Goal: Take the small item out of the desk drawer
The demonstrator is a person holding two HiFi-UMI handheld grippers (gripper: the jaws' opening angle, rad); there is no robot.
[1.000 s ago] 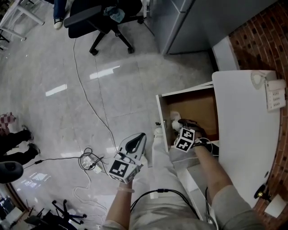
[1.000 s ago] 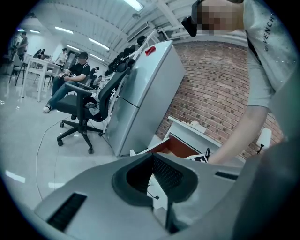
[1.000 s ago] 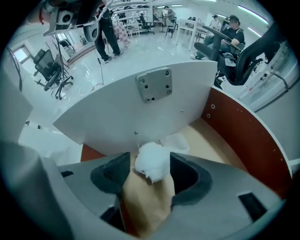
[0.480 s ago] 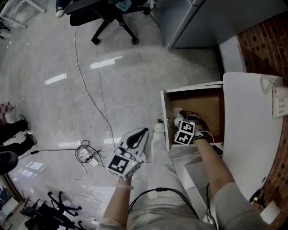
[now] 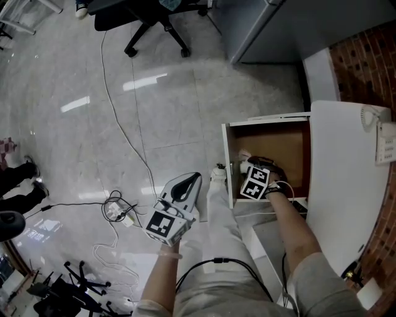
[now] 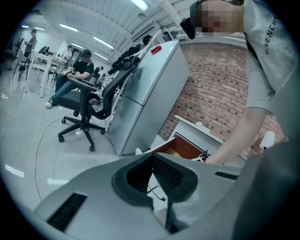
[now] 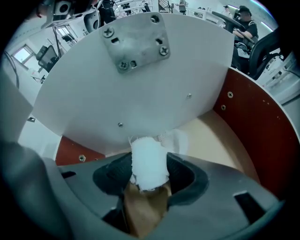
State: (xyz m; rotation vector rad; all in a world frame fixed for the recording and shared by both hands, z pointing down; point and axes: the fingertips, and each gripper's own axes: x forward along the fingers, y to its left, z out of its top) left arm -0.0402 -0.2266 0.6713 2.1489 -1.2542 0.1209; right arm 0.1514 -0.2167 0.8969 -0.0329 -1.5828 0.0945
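Observation:
The desk drawer (image 5: 226, 162) stands pulled out, its brown bottom (image 5: 272, 145) bare. My right gripper (image 5: 246, 166) points straight down into its front corner. A small white cloth-like roll (image 7: 148, 157) stands between the pads of the right gripper (image 7: 149, 169), touching both; the jaws have just been closing on it. In the head view the roll (image 5: 242, 157) peeks out white beside the gripper. My left gripper (image 5: 190, 181) hangs over the floor left of the drawer, jaws together and nothing in them; the left gripper (image 6: 152, 157) faces the drawer from a distance.
The white desk top (image 5: 346, 186) with a phone (image 5: 383, 141) lies to the right of the drawer. A grey cabinet (image 5: 278, 25) stands behind it. An office chair (image 5: 145, 18) and loose cables (image 5: 120, 213) are on the shiny floor at left.
My right gripper has sunk a little deeper into the drawer's front corner. The left gripper has stayed almost where it was.

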